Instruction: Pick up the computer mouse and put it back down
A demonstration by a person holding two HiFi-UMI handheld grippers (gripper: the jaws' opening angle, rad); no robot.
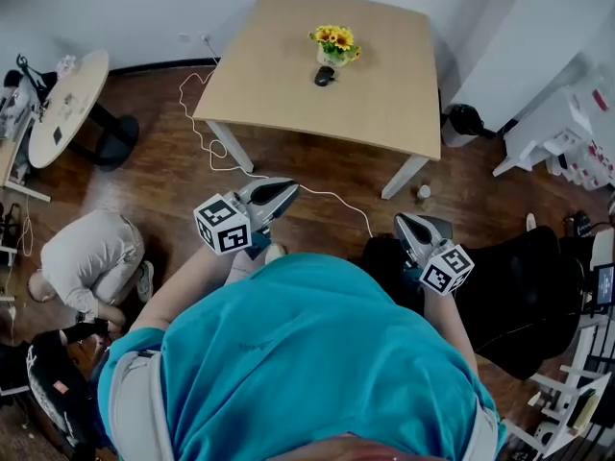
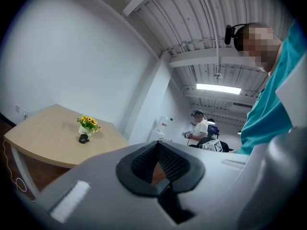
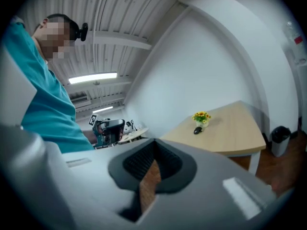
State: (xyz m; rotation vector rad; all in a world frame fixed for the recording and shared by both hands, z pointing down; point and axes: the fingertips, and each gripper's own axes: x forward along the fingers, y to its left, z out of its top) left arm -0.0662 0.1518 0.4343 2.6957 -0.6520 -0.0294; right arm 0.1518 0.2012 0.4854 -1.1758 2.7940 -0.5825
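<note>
A small black computer mouse [image 1: 325, 75] lies on the light wooden table [image 1: 384, 94], just in front of a pot of yellow flowers [image 1: 335, 46]. Both grippers are held level in front of the person's teal shirt, well short of the table. My left gripper [image 1: 288, 192] has its jaws together with nothing in them. My right gripper [image 1: 402, 221] looks the same, jaws together and empty. The left gripper [image 2: 157, 143] view shows the mouse [image 2: 83, 138] far off at the left. The right gripper [image 3: 154, 143] view shows the mouse [image 3: 197, 130] far off at the right.
A white cable [image 1: 207, 142] trails over the wooden floor by the table's near left leg. A round table [image 1: 62, 104] and a crouching person [image 1: 91, 262] are at the left. At the right are a black bin [image 1: 468, 120], white shelving [image 1: 567, 133] and a black chair [image 1: 524, 296].
</note>
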